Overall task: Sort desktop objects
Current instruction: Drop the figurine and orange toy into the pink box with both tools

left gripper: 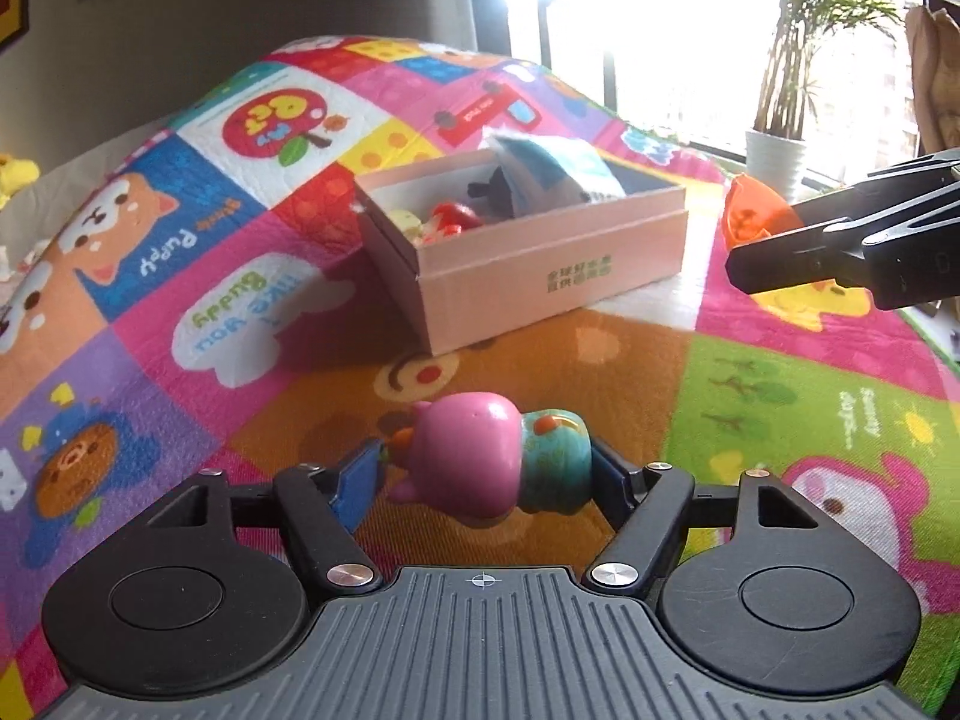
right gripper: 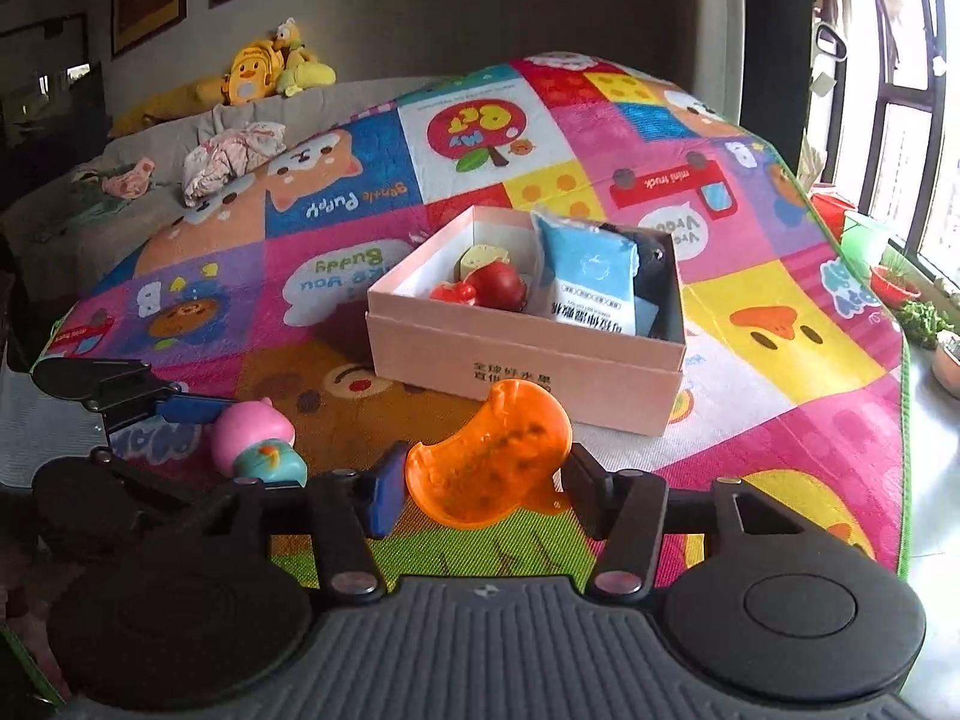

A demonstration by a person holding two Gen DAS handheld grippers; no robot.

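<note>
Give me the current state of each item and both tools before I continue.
Left tool: shut on the pink and teal figurine.
Pink and teal figurine: held sideways above the mat.
Right tool: shut on the orange plastic piece.
Orange plastic piece: held, short of the box.
Pink box: open, no lid on, resting on the mat.
Blue and white packet: inside the box, leaning.
Red toy: inside the box.

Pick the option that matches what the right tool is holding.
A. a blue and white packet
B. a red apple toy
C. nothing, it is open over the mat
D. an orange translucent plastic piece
D: in the right wrist view the right tool is closed on the orange translucent plastic piece, while the blue and white packet and the red apple toy lie inside the pink box.
</note>
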